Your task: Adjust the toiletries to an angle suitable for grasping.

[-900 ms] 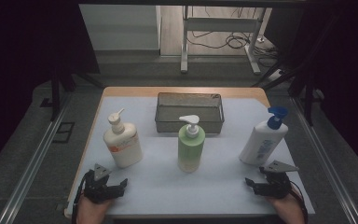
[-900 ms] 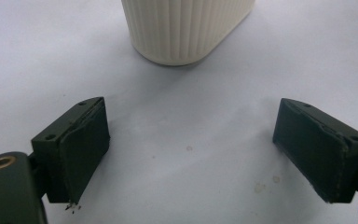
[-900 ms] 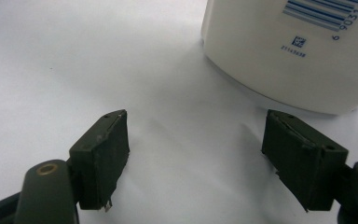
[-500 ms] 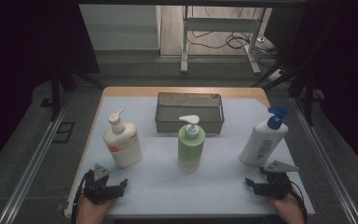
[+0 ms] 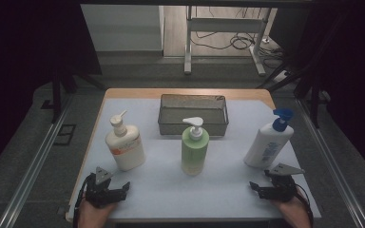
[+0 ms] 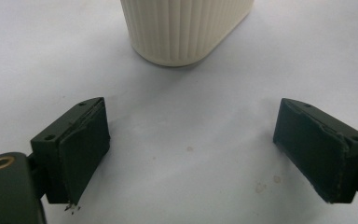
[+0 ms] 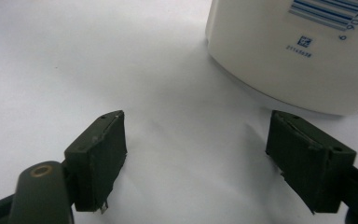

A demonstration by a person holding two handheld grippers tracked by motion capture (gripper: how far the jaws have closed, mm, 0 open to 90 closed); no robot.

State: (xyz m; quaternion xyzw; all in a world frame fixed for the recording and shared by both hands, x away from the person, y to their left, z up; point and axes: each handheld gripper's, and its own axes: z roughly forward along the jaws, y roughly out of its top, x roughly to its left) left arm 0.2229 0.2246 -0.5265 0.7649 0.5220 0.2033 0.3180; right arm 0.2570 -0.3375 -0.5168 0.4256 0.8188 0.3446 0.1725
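Three pump bottles stand upright on the white table top [image 5: 228, 190]: a cream one with an orange label [image 5: 125, 145] at the left, a green one [image 5: 195, 148] in the middle, a white one with a blue pump [image 5: 269, 141] at the right. My left gripper [image 5: 123, 188] rests open near the front left edge, and the cream bottle's ribbed base [image 6: 184, 28] stands just beyond its empty jaws. My right gripper [image 5: 254, 187] rests open at the front right, with the white bottle's base [image 7: 298, 51] ahead and to the right of its jaws. Nothing lies between either pair of pads.
A dark wire-mesh basket [image 5: 193, 114] sits at the back middle of the table, behind the green bottle. Table edges run close by both hands at the front. Beyond the table lie a dark floor, metal frame legs and cables.
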